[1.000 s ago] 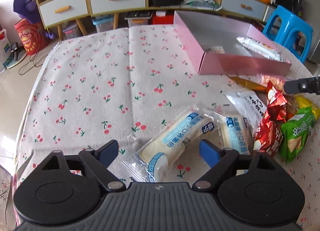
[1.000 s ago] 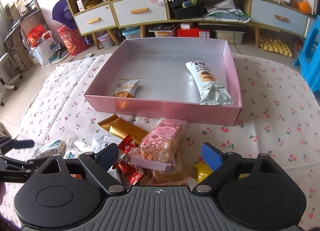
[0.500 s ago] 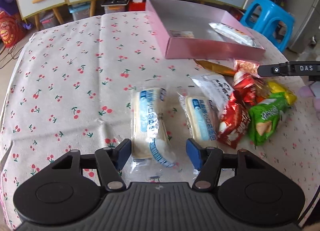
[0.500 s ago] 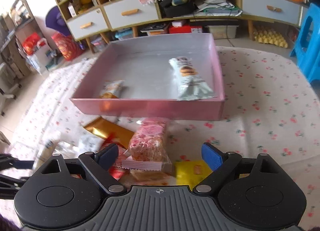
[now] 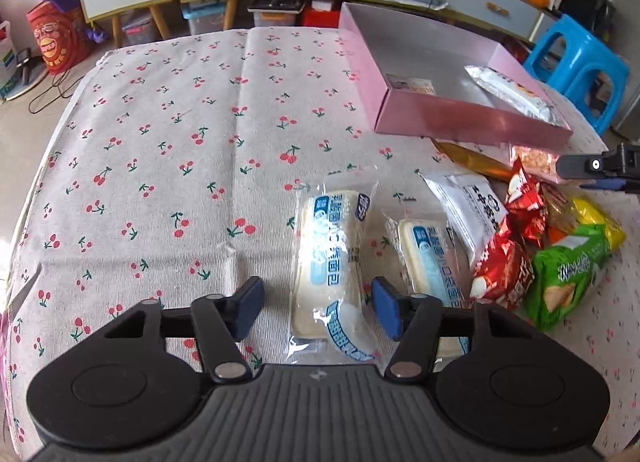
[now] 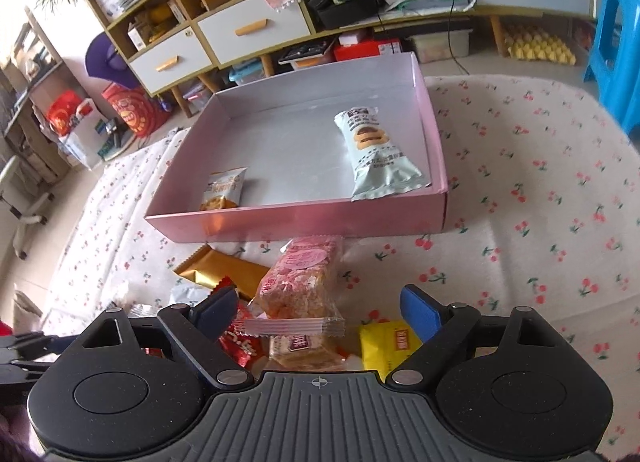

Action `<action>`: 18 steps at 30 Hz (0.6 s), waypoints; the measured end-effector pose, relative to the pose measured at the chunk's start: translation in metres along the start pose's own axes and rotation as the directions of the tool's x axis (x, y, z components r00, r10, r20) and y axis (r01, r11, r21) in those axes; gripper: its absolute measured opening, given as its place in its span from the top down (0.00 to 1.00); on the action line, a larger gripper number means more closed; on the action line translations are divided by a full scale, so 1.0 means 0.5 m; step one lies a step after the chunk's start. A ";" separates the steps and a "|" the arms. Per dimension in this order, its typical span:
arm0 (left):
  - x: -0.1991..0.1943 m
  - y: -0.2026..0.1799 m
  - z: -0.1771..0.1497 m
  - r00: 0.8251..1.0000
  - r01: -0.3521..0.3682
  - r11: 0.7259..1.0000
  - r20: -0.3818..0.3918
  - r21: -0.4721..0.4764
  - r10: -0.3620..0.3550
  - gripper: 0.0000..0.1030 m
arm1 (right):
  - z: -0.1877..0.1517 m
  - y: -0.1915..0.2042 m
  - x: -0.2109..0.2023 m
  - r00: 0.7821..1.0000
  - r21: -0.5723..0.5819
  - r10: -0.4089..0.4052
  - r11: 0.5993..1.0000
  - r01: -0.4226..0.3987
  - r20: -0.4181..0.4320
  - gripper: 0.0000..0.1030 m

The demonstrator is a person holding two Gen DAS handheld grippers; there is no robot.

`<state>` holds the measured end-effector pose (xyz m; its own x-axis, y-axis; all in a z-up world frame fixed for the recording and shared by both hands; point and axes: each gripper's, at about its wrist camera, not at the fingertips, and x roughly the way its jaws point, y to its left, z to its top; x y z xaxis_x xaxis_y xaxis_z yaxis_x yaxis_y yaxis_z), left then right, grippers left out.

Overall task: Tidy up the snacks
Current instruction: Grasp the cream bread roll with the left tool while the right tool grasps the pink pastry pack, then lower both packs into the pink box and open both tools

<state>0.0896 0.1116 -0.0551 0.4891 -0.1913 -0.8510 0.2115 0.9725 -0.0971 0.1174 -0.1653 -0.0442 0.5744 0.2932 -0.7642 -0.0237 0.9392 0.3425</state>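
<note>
We hold the left tool (image 5: 316, 308) low over the tabletop (image 5: 168, 149), its jaws half open and just closing around a cream bread packet (image 5: 330, 262). The right blue pad (image 5: 386, 312) sits at the wrapper's edge; the left pad (image 5: 246, 310) stands apart from it, so we judge nothing gripped yet. A second bread packet (image 5: 430, 258) lies just beside the first, next to a white sachet (image 5: 466, 205), red wrappers (image 5: 504, 270) and a green cracker bag (image 5: 568, 274).

Our right tool (image 6: 316, 312) stands wide open, its jaws just narrowing a little, with a pink rice-crisp bar (image 6: 300, 278) between them but untouched. That bar rests on a heap with a yellow packet (image 6: 386, 342) and a gold bar (image 6: 220, 270).

Beyond lies the pink box (image 6: 296, 217), holding a pale biscuit packet (image 6: 372, 149) and a small orange sachet (image 6: 224, 193).

Risks, as we judge them: the slack clear film may slide from the closing pads, leaving only a wrapper corner caught; the right pad of the left tool may snag the neighbouring packet; the right tool may topple the heap as it closes, since the bar sits on loose packets.
</note>
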 end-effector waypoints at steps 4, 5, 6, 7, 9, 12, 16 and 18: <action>0.001 -0.002 0.004 1.000 -0.023 0.999 0.009 -0.028 0.023 0.66 | -0.001 -0.003 0.002 0.997 0.040 0.068 0.997 -0.068 -0.019 0.50; 0.001 -0.002 0.007 1.000 -0.025 0.999 0.010 -0.035 0.025 0.70 | -0.001 -0.001 0.003 0.996 0.039 0.083 0.996 -0.082 -0.029 0.52; 0.002 -0.002 0.008 1.000 -0.029 0.999 0.011 -0.045 0.029 0.71 | -0.001 0.002 0.003 0.996 0.035 0.081 0.996 -0.080 -0.029 0.52; 0.002 0.000 0.010 0.999 -0.030 0.998 0.010 -0.060 0.031 0.73 | -0.002 0.004 0.001 0.997 0.027 0.077 0.997 -0.077 -0.024 0.53; 0.002 0.003 0.015 1.000 -0.027 0.995 0.005 -0.096 0.027 0.75 | 0.000 0.008 -0.005 0.997 0.022 0.073 0.997 -0.073 -0.017 0.53; 0.002 0.007 0.024 1.000 -0.018 0.989 -0.002 -0.146 0.018 0.76 | 0.006 0.009 -0.017 0.998 0.033 0.067 0.997 -0.067 -0.015 0.53; -0.006 0.009 0.032 1.000 0.001 0.980 0.000 -0.200 -0.001 0.78 | 0.010 0.007 -0.032 0.997 0.060 0.072 0.996 -0.071 -0.022 0.53; -0.012 0.007 0.036 1.000 0.010 0.977 0.008 -0.213 -0.009 0.78 | 0.010 0.006 -0.044 0.996 0.071 0.081 0.994 -0.079 -0.021 0.53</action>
<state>0.1025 0.1138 -0.0412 0.4939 -0.2009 -0.8460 0.0318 0.9765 -0.2133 0.1089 -0.1699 -0.0234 0.5535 0.3721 -0.7452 -0.0110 0.8979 0.4401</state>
